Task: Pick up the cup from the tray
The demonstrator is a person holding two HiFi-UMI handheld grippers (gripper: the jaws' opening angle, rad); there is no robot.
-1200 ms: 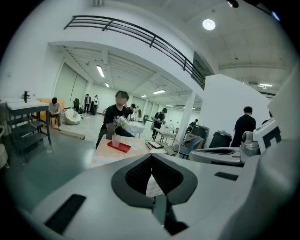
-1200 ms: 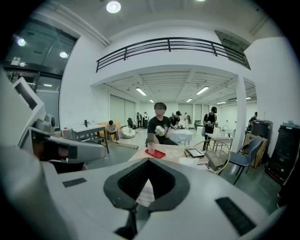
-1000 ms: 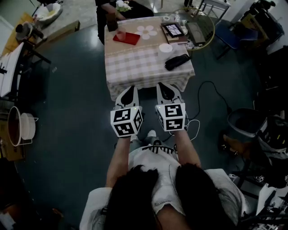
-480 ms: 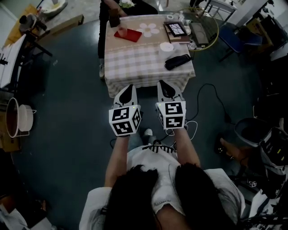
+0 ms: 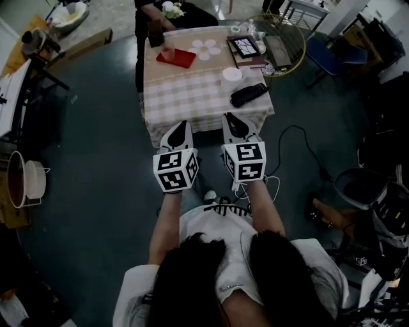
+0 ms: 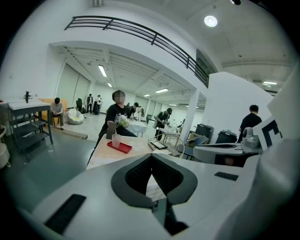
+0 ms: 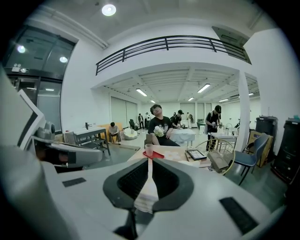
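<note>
Left gripper [image 5: 179,128] and right gripper [image 5: 232,121] hang side by side at the middle of the head view. Both have their jaws pressed together on nothing, with the tips just short of the near edge of the table [image 5: 192,96]. Neither has reached over the checked cloth yet.

Past them, toward the right of the tabletop, lie a black pouch [image 5: 248,94] and a white round lid [image 5: 231,74]. Farther up, at the table's far left corner, sits the red tray [image 5: 182,59] with the pink cup [image 5: 167,53] upright on its left end. A dark box [image 5: 155,37] stands just beside the cup, and a seated person [image 5: 150,9] is right behind that corner.

From where I stand, the reach looks like the awkward part. The cup is at the far side, so the arm must stretch across the whole table. Jaws that arrive closed, or open late, would nudge the cup instead of straddling it. It looks light, so a bump could tip it off the tray or over the table's edge close by. A wide swing could also clip the box or the sitter.
</note>
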